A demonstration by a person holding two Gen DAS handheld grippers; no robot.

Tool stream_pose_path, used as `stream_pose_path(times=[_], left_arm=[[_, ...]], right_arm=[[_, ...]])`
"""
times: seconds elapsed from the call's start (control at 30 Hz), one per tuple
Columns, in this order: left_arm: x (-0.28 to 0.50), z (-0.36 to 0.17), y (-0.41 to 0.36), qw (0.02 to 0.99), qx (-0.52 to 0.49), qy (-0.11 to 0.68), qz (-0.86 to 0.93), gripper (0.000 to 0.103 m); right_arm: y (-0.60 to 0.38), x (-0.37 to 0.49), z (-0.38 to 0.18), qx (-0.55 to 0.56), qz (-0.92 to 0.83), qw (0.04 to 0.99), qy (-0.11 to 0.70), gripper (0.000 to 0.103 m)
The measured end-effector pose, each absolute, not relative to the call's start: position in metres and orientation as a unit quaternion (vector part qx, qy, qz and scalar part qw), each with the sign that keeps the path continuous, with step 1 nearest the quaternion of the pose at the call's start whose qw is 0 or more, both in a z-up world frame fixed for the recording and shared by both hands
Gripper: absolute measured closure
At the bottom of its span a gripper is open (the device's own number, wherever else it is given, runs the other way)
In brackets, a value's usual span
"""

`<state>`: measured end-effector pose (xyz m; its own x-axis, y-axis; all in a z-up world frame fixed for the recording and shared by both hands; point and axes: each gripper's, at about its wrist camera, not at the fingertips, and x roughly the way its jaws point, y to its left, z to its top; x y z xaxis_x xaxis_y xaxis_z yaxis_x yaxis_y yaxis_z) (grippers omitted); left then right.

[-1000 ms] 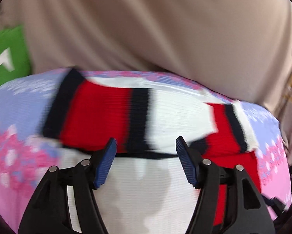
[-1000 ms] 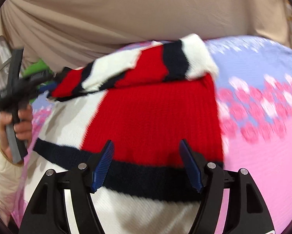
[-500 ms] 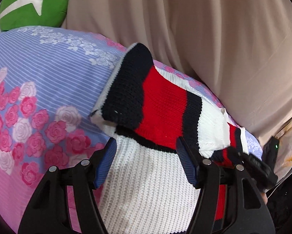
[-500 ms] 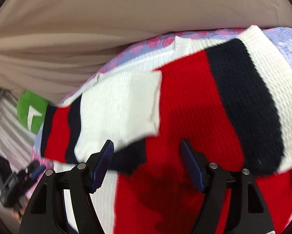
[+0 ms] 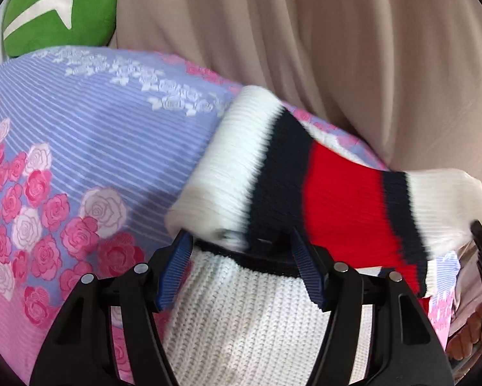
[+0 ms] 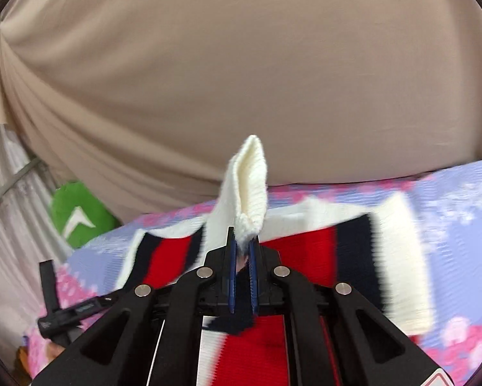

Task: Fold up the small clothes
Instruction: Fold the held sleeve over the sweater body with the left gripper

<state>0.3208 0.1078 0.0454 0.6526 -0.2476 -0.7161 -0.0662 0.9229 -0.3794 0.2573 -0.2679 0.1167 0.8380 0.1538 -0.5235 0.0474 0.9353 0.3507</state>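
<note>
While my left tongs (image 5: pixel 241 271) stay spread over the striped sweater (image 5: pixel 334 193) on the floral bed (image 5: pixel 89 148), my right tongs (image 6: pixel 242 257), open half a second ago, now pinch its white cuff (image 6: pixel 250 180), starting the sleeve fold.

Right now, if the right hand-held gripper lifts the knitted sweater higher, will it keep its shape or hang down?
The striped knitted sweater will probably droop: the white sleeve end pinched in the right hand-held gripper already bends in a soft loop. The thick knit likely grips the blue pads rather than slipping. It looks light, since one pinch carries the sleeve.
</note>
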Motion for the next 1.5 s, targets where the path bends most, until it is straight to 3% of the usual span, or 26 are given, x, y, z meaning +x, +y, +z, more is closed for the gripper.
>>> stream_pose_path(times=[0.23, 0.47, 0.57, 0.63, 0.8, 0.87, 0.9, 0.93, 0.97, 1.1, 1.27, 1.43, 1.5], left_arm=[[0.320, 0.028, 0.093, 0.897, -0.151, 0.414, -0.020, 0.046], [0.295, 0.042, 0.093, 0.896, -0.182, 0.401, -0.048, 0.052], [0.275, 0.061, 0.095, 0.887, -0.223, 0.390, -0.104, 0.046], [0.272, 0.065, 0.088, 0.878, -0.230, 0.400, -0.128, 0.031], [0.292, 0.046, 0.074, 0.861, -0.226, 0.441, -0.114, 0.031], [0.303, 0.039, 0.073, 0.862, -0.222, 0.446, -0.095, 0.043], [0.304, 0.039, 0.073, 0.865, -0.218, 0.443, -0.086, 0.058], [0.307, 0.040, 0.074, 0.872, -0.210, 0.436, -0.074, 0.082], [0.310, 0.043, 0.078, 0.879, -0.203, 0.427, -0.059, 0.089], [0.315, 0.051, 0.106, 0.890, -0.230, 0.394, -0.017, 0.092], [0.310, 0.032, 0.100, 0.896, -0.203, 0.396, -0.009, 0.092], [0.304, 0.031, 0.084, 0.913, -0.159, 0.375, 0.008, 0.091], [0.304, 0.028, 0.085, 0.915, -0.161, 0.371, 0.006, 0.091]], right_arm=[[-0.341, 0.270, 0.015, 0.247, -0.053, 0.887, 0.386, 0.097], [-0.322, 0.269, 0.028, 0.214, -0.037, 0.902, 0.373, 0.093], [-0.316, 0.271, 0.030, 0.224, -0.023, 0.903, 0.366, 0.090], [-0.326, 0.269, 0.030, 0.230, -0.018, 0.903, 0.364, 0.090], [-0.325, 0.270, 0.040, 0.219, -0.016, 0.904, 0.367, 0.089], [-0.323, 0.273, 0.043, 0.213, -0.018, 0.904, 0.371, 0.089], [-0.321, 0.275, 0.045, 0.210, -0.018, 0.903, 0.374, 0.090], [-0.318, 0.276, 0.050, 0.206, -0.011, 0.905, 0.372, 0.093], [-0.313, 0.273, 0.059, 0.203, 0.005, 0.911, 0.359, 0.093], [-0.304, 0.247, 0.091, 0.216, 0.083, 0.931, 0.282, 0.095], [-0.330, 0.277, 0.013, 0.215, -0.009, 0.886, 0.410, 0.098], [-0.335, 0.267, 0.017, 0.234, 0.001, 0.888, 0.396, 0.096], [-0.335, 0.268, 0.016, 0.234, -0.001, 0.888, 0.397, 0.088]])
